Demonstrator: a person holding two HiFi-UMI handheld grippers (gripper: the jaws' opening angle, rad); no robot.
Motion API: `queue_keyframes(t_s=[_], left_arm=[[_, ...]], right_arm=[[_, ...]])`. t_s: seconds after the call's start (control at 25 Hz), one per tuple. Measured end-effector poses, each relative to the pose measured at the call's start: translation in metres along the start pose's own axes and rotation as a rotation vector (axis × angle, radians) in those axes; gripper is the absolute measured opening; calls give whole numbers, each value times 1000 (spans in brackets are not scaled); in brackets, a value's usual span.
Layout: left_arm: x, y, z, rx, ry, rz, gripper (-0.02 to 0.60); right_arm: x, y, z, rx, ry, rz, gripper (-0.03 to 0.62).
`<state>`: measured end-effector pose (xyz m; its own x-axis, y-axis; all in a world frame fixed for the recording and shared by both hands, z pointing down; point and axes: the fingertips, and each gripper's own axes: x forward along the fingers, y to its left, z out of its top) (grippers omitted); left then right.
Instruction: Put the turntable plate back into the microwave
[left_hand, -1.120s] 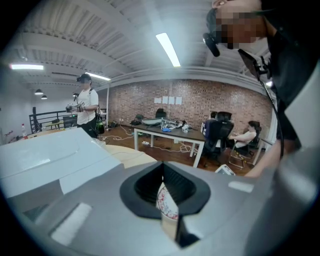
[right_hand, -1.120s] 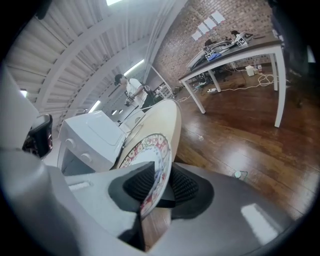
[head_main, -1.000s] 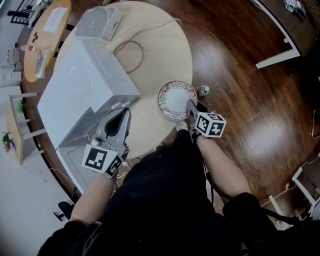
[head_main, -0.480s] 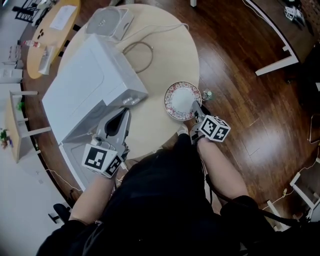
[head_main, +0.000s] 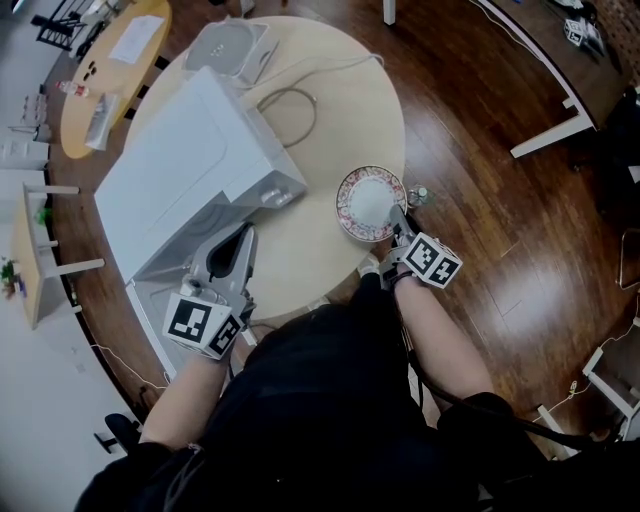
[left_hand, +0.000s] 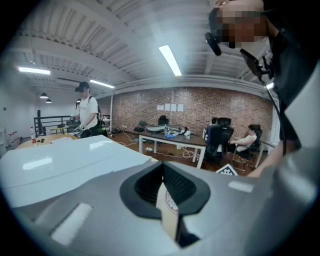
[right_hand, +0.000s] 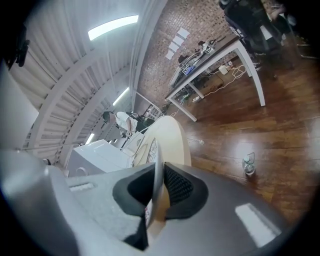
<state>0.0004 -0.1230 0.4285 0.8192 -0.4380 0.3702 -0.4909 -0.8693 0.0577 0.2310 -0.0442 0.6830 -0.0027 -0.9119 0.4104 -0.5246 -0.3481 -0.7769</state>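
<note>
The turntable plate (head_main: 368, 200), white with a floral rim, lies near the right edge of the round table (head_main: 300, 250). My right gripper (head_main: 398, 216) has just been closing and is shut on its near rim; the right gripper view shows the plate (right_hand: 151, 150) edge-on between the black pads (right_hand: 176, 186). The white microwave (head_main: 190, 170) stands at the table's left, its door (head_main: 150, 320) swung open toward me. My left gripper (head_main: 240, 238) hovers in front of the microwave's opening, shut and holding nothing. Past its closed tips (left_hand: 162, 172) a sliver of the plate (left_hand: 171, 202) shows.
A looped cable (head_main: 290, 110) and a grey device (head_main: 228, 45) lie behind the microwave. A small bottle (head_main: 418, 194) stands on the wooden floor just beyond the plate. White desks and people are farther off in the room.
The right gripper's jaws have closed onto the plate's near rim and the gripper has rolled a little. The left gripper has shifted slightly in front of the microwave.
</note>
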Motion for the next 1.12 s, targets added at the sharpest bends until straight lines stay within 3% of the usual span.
queue_keyframes(t_s=[0.36,1.12], left_arm=[[-18,4,0,-6,-29,14,6],[-63,18,15,-42,-164,62,6]], right_arm=[[-10,-9,-5,169,-52,-20,26],[-29,33,24,225,-110,24,26]])
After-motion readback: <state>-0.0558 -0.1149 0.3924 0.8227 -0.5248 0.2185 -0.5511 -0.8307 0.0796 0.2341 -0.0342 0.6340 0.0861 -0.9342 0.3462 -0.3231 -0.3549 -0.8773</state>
